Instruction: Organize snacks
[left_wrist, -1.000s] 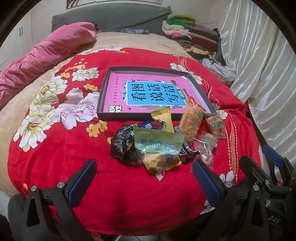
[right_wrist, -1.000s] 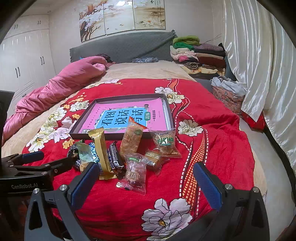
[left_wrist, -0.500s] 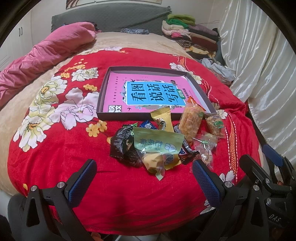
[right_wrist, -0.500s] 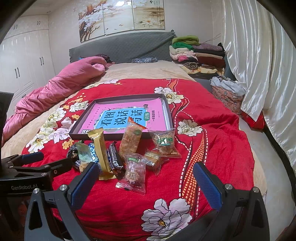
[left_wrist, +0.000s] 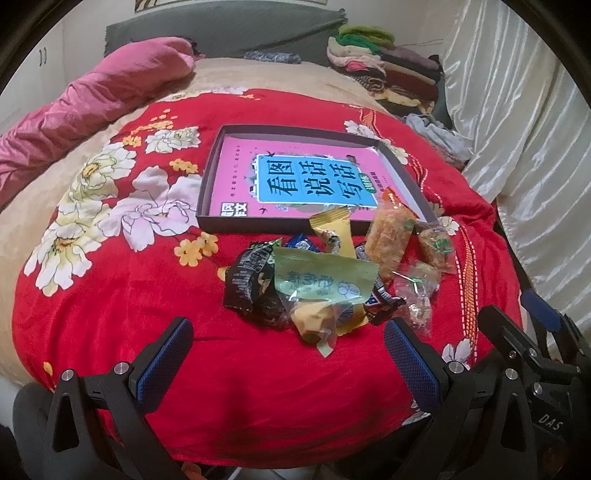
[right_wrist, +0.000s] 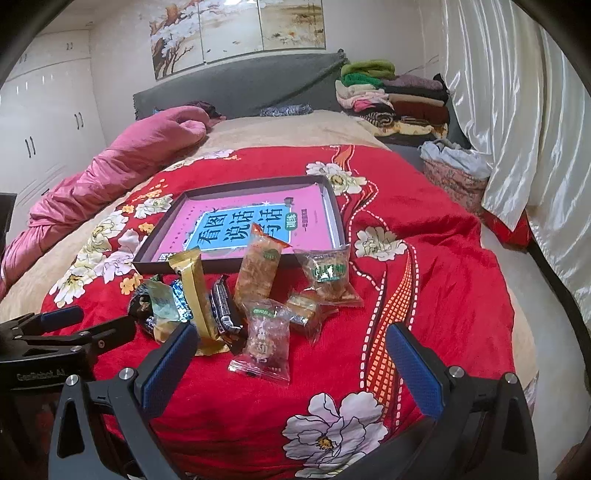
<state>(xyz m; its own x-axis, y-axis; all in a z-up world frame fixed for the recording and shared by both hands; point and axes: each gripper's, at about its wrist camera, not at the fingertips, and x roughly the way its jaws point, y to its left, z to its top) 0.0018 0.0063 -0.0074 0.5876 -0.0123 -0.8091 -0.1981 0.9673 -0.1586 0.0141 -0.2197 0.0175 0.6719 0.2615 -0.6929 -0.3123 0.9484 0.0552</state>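
Both grippers, left gripper and right gripper, hover spread and empty near the snack pile; best taken one packet at a time into the far tray.

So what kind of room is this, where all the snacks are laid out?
Most likely a home bedroom. The snacks lie on a bed covered by a red floral blanket, with a grey headboard behind it, white wardrobe doors along one wall and folded clothes stacked by the curtain.
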